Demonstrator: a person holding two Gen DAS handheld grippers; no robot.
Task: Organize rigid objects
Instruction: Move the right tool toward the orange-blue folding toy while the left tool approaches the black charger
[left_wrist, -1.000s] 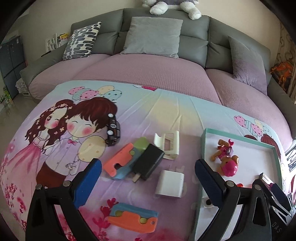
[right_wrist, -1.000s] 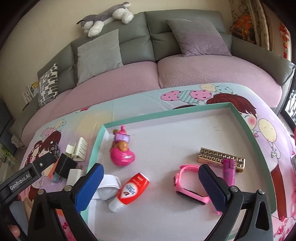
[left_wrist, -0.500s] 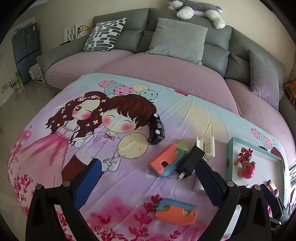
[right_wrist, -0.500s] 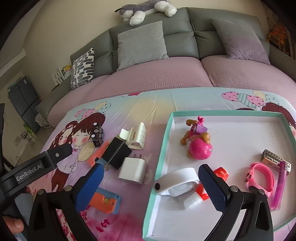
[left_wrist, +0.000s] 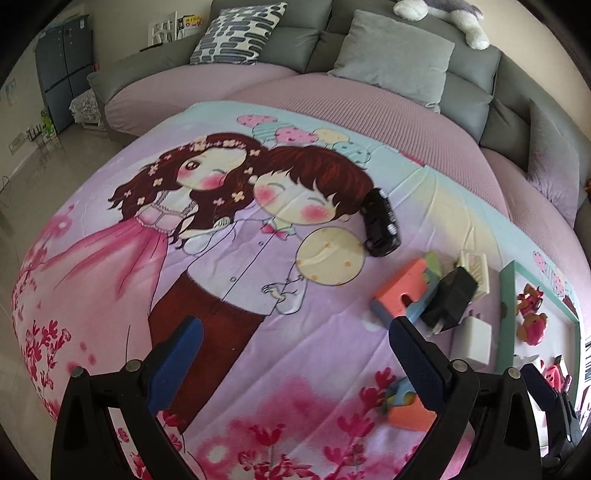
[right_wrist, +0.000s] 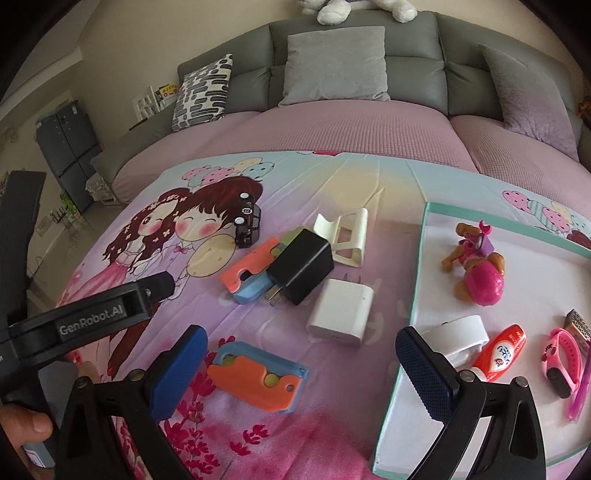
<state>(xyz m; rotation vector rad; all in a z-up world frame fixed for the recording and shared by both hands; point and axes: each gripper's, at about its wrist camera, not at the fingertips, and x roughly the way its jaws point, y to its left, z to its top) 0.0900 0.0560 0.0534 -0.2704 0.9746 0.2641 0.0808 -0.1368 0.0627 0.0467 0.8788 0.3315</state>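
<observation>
We are holding the right hand-held gripper (right_wrist: 295, 369) wide open and empty above the orange-and-blue toy cutter (right_wrist: 258, 378), which is lying flat on the cartoon-printed bedspread (right_wrist: 166, 229), outside the teal-rimmed tray (right_wrist: 415, 280). This cutter is sitting between the two blue fingers (right_wrist: 177, 369), nearer the left one, with its long axis running left to right, roughly along the line between the fingertips. We are judging that a wrist turn would be needed, so the jaws close across its narrow width and not along its length.

The left hand-held gripper (left_wrist: 295, 350) is also spread wide and holding nothing, pointing at bare bedspread to the left of the clutter; the cutter is showing only partly in its view, behind the right finger. So the right hand is the nearer one. Farther off, a black charger (right_wrist: 301, 271), a white charger (right_wrist: 341, 312) and a second cutter (right_wrist: 245, 275) are waiting, while the tray is lying to the right.
</observation>
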